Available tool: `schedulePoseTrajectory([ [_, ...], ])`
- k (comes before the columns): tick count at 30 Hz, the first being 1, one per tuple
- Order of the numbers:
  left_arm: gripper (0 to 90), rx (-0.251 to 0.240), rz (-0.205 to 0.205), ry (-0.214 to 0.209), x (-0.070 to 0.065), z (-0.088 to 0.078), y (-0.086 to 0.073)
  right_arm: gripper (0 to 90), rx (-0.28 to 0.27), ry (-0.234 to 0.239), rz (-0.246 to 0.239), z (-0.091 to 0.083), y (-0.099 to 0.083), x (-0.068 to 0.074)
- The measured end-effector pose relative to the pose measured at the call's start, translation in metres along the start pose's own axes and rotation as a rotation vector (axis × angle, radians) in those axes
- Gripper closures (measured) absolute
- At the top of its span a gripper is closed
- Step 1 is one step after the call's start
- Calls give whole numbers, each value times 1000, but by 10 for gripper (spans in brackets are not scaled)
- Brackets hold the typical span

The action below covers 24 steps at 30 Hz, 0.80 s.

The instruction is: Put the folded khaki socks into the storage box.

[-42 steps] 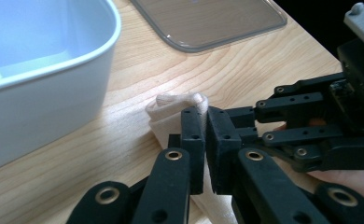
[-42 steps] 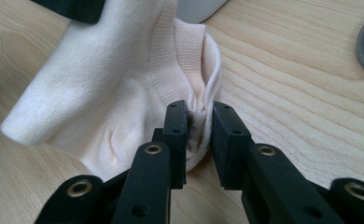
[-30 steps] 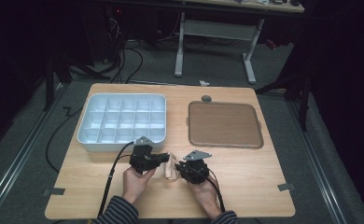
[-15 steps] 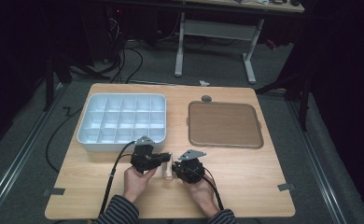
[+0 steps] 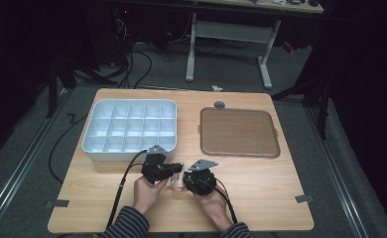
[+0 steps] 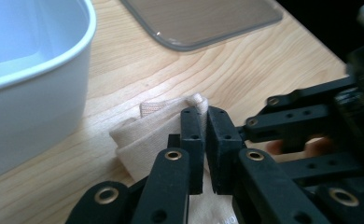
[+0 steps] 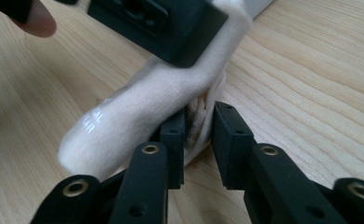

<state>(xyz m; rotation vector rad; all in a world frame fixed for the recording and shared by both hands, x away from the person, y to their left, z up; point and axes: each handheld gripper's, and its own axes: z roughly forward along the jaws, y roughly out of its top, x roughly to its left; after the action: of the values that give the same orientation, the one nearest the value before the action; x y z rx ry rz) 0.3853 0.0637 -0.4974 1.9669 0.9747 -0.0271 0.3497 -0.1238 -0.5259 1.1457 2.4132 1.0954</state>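
A cream cloth [image 5: 177,182], folded and rumpled, lies on the wooden table near its front edge, between my two grippers. My left gripper [image 5: 175,171] points right and is shut on a top fold of the cloth [image 6: 143,135], its jaws [image 6: 204,112] nearly touching. My right gripper [image 5: 183,183] faces it from the right. Its jaws [image 7: 199,116] have just been opening and stand a little apart, with a fold of the cloth [image 7: 133,116] loose between them.
A white compartment tray [image 5: 132,102] sits behind and left of the hands, its wall [image 6: 31,93] close to the left gripper. A brown flat tray [image 5: 238,131] lies at the right back, with a small grey disc [image 5: 220,104] beyond it.
The right gripper has edged slightly left, closer to the left one. The left gripper and the cloth stay where they were.
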Motion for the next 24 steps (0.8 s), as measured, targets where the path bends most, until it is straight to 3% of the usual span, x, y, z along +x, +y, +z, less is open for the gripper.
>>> schedulePoseTrajectory([
  [10,860,14,27,39,2,6,-2,703,-39,3,40,-23,-11,-5],
  [17,860,18,34,44,3,10,-3,705,-67,9,-10,-42,-13,5],
  [24,860,25,38,46,2,12,-4,671,-89,40,-34,-43,-8,16],
])
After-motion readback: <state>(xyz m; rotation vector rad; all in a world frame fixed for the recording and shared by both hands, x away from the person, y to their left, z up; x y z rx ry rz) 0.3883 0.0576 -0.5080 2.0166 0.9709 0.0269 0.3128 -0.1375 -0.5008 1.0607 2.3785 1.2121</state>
